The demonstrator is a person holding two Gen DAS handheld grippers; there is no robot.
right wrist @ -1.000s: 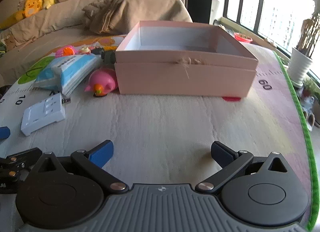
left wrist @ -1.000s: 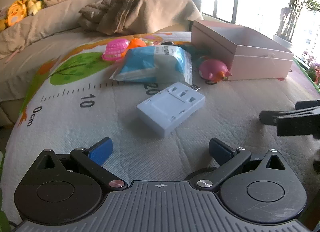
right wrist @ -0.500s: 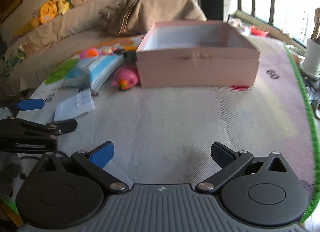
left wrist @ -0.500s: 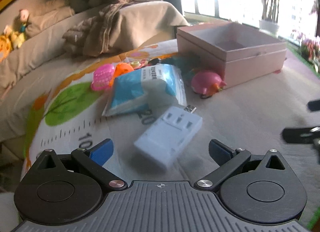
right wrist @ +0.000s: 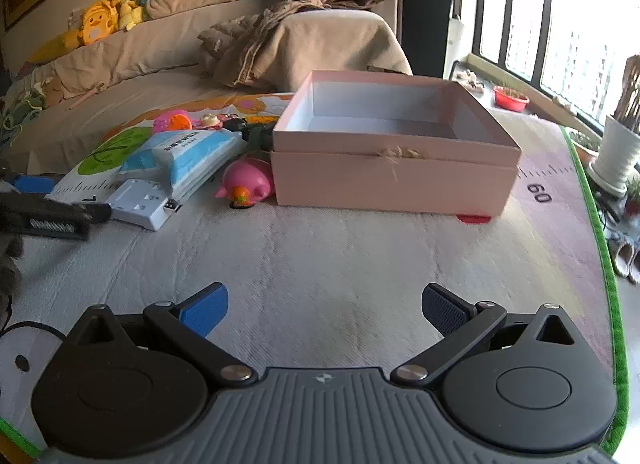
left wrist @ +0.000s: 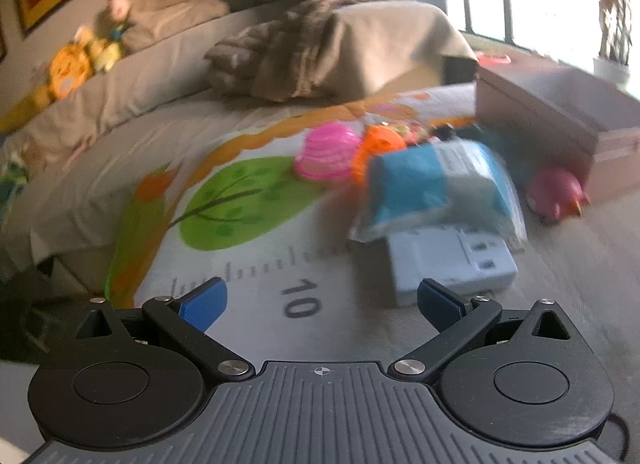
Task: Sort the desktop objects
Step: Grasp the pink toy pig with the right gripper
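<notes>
An open pink box [right wrist: 394,153] stands on the play mat; it also shows in the left wrist view [left wrist: 560,119]. A white power strip [left wrist: 448,262] lies just ahead and right of my open, empty left gripper [left wrist: 320,298], also in the right wrist view [right wrist: 140,203]. Behind it lie a blue tissue pack [left wrist: 436,187], a pink pig toy [left wrist: 556,193], a pink toy [left wrist: 326,151] and an orange toy [left wrist: 380,141]. My right gripper [right wrist: 324,306] is open and empty over bare mat in front of the box. The left gripper's fingers [right wrist: 56,215] show at that view's left edge.
A sofa with a brown jacket [right wrist: 296,35] and plush toys [right wrist: 100,25] runs behind the mat. The mat's green edge [right wrist: 600,248] drops off at the right, with a plant pot [right wrist: 618,151] and windows beyond. A small red piece [right wrist: 474,218] lies by the box.
My left gripper has swung left and closer to the power strip, which now sits toward its right finger. The right wrist view has pulled back slightly. Both grippers stay open.
</notes>
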